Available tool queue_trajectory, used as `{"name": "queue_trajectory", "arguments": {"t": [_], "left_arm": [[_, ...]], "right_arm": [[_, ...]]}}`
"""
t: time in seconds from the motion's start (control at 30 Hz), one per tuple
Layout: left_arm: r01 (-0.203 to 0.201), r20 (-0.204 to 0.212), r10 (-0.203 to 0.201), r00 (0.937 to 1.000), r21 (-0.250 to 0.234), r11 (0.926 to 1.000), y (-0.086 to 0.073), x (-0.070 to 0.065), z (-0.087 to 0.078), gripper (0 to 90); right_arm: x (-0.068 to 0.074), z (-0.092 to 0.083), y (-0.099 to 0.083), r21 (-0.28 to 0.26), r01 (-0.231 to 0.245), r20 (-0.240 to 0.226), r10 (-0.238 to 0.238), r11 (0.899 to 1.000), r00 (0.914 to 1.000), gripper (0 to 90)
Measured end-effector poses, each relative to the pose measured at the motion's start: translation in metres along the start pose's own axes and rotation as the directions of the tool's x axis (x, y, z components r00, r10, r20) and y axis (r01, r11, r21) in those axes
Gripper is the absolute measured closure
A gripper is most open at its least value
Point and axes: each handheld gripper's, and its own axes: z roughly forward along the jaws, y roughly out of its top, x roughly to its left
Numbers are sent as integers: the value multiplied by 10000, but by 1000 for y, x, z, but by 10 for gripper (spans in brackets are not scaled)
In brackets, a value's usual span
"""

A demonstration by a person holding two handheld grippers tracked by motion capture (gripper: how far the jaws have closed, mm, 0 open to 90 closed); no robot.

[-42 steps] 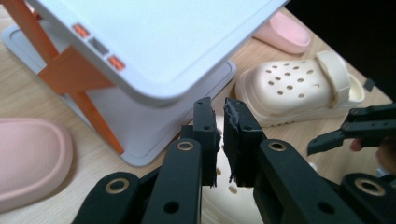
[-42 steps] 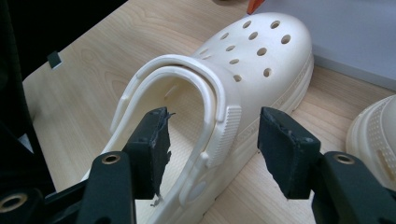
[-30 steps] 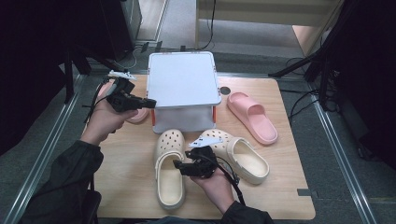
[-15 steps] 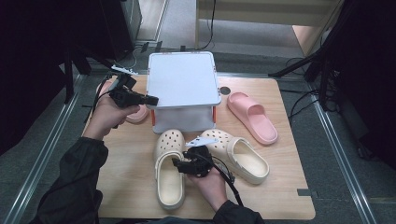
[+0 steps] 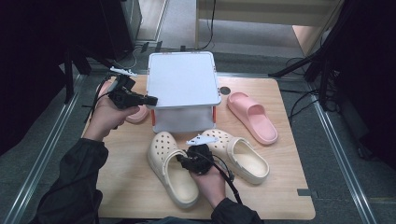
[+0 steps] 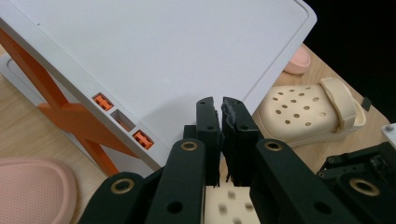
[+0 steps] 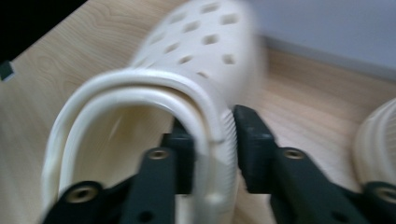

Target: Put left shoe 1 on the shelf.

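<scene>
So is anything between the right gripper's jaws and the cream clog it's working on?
Nothing visible. The right gripper has just been closing, and its jaws straddle the side wall of the left cream clog, one inside, one outside. Contact can't be confirmed through the blur.

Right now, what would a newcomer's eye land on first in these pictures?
Probably the white square-topped stand with orange legs at the table's far middle. Next, the right claw, jaws just closing on the side wall of a cream perforated foam clog near the front edge. A pink foam slide sandal lies to the right.
</scene>
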Motion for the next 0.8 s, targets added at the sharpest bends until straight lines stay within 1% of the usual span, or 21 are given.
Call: {"name": "queue_trajectory", "arguments": {"t": [0.03,0.1,0.13,0.17,0.2,0.27,0.3,0.33,0.37,0.43,0.5,0.67,0.8], "left_arm": [[-34,28,34,10000,-19,10000,0,1,0,853],[-23,34,23,10000,-16,10000,0,1,0,853],[-17,14,17,10000,-18,10000,0,1,0,853],[-20,-5,20,10000,-28,10000,0,1,0,853],[-43,-21,43,10000,-23,10000,0,1,0,853],[-89,-31,89,10000,-31,10000,0,1,0,852],[-79,-55,79,10000,-47,10000,0,1,0,852],[-110,-289,109,9995,-45,9999,0,1,0,854],[-170,-328,168,9993,-57,9998,0,0,0,895],[-198,-342,195,9992,-58,9998,0,0,0,894],[-174,-232,173,9996,-63,9998,0,1,0,894],[-178,-227,176,9996,-90,9998,-1,1,0,895],[-137,-90,135,9999,-137,9998,-1,3,0,892]], "right_arm": [[-1,0,1,69,80,-123,-79,9999,9999,743],[-1,0,5,215,303,-25,-302,9993,9995,752],[-2,0,6,233,337,-30,-336,9992,9994,759],[-2,0,9,307,239,-100,-236,9992,9997,771],[-3,0,12,297,132,-168,-127,9995,9998,773],[-5,0,19,250,105,-148,-101,9996,9998,773],[-5,0,19,250,105,-148,-101,9996,9998,773],[-5,-1,21,245,139,-134,-136,9996,9998,773],[-5,-2,26,233,258,-133,-255,9994,9996,773],[-6,-3,32,165,393,-26,-392,9991,9992,772],[-8,-4,38,119,381,95,-383,9992,9992,771],[-20,0,53,-41,66,387,-65,10000,9992,770],[-27,5,63,-59,-87,609,90,9999,9981,770]]}}
